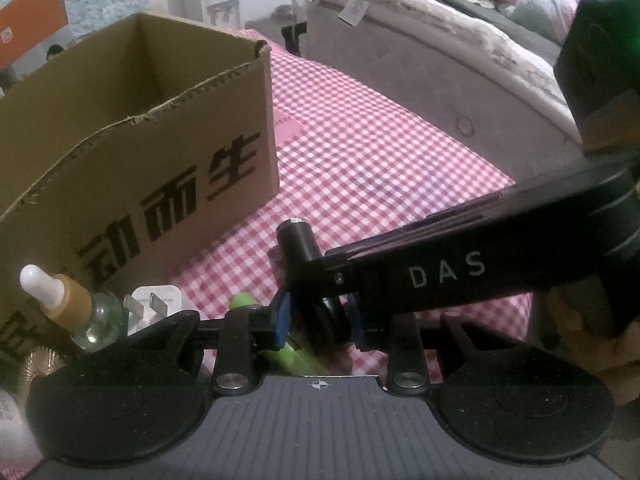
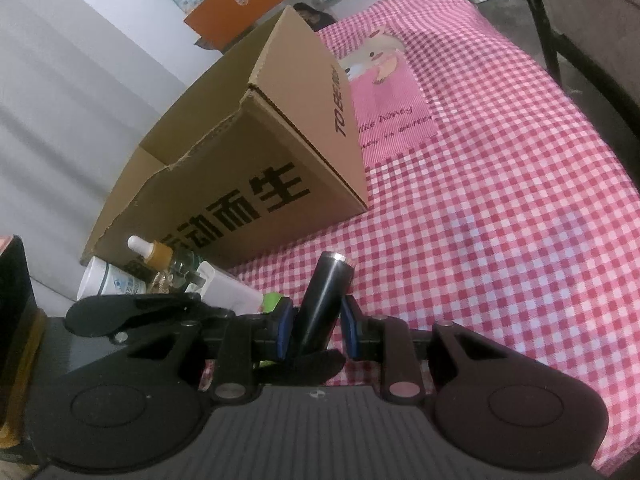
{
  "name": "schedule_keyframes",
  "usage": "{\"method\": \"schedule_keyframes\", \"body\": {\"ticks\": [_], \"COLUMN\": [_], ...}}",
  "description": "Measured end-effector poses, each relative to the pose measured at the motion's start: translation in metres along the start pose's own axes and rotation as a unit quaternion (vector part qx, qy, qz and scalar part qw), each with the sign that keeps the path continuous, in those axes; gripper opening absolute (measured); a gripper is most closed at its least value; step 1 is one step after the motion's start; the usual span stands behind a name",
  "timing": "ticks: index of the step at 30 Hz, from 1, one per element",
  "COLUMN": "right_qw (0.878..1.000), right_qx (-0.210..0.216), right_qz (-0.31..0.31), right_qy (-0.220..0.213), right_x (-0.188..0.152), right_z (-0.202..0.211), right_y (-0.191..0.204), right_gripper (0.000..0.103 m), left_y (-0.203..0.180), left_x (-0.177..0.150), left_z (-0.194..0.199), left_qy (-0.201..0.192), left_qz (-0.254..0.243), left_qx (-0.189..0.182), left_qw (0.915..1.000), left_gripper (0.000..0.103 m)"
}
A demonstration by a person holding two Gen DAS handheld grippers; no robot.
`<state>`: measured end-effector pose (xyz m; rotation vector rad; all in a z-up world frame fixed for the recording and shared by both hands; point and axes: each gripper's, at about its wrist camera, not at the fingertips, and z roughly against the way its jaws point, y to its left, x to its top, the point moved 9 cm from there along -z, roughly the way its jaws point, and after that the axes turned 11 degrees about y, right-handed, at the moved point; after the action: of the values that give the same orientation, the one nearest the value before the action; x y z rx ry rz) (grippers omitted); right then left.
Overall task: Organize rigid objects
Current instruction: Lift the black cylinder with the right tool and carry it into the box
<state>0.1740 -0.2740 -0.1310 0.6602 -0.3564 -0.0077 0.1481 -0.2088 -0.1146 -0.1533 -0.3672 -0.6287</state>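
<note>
A black cylinder with a silver end (image 1: 298, 240) stands tilted over the pink checked cloth. In the left wrist view my left gripper (image 1: 318, 320) is shut on its lower, rounded end, blue pads on both sides. My right gripper (image 1: 316, 272), marked DAS, reaches in from the right and clamps the same cylinder higher up. In the right wrist view the black cylinder (image 2: 326, 280) rises between the blue pads of the right gripper (image 2: 318, 326), which press on it. One of the left gripper's fingers (image 2: 132, 308) comes in from the left. An open cardboard box (image 1: 132, 152) with black characters stands behind.
In front of the box lie a dropper bottle (image 1: 76, 304), a white plug (image 1: 154, 304), a green pen (image 1: 244, 302) and a white tube (image 2: 108, 280). The checked tablecloth (image 2: 500, 220) stretches to the right. A padded bed edge (image 1: 440, 92) runs behind it.
</note>
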Motion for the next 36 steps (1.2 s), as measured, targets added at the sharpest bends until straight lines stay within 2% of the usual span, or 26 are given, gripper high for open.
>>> {"method": "schedule_keyframes", "body": {"ticks": [7,13,21,26,31,36], "right_qw": [1.000,0.999,0.996,0.989,0.983,0.984], "right_qx": [0.011,0.011,0.015,0.037,0.067,0.089], "right_qz": [-0.016,-0.007,0.042,0.102,0.148,0.154], "right_qy": [-0.011,-0.032,-0.080,-0.102,-0.086,-0.027], "right_x": [-0.002,-0.006,-0.004,0.017,0.054,0.103], "right_z": [0.002,0.020,0.064,0.077,0.058,0.005], "right_y": [0.003,0.021,0.082,0.141,0.191,0.217], "right_gripper": [0.028,0.028,0.029,0.029,0.029,0.029], "left_y": [0.002,0.000,0.013,0.050,0.101,0.165], "left_x": [-0.004,-0.006,-0.008,-0.002,0.011,0.025], "left_z": [0.016,0.046,0.119,0.161,0.175,0.151], "left_qy": [-0.026,-0.067,-0.148,-0.182,-0.172,-0.120], "left_qz": [0.001,-0.001,0.011,0.041,0.078,0.116], "left_qx": [0.004,0.010,0.047,0.090,0.120,0.114], "left_qw": [0.9996,0.9977,0.9878,0.9784,0.9746,0.9793], "left_gripper": [0.024,0.024,0.024,0.024,0.024,0.024]}}
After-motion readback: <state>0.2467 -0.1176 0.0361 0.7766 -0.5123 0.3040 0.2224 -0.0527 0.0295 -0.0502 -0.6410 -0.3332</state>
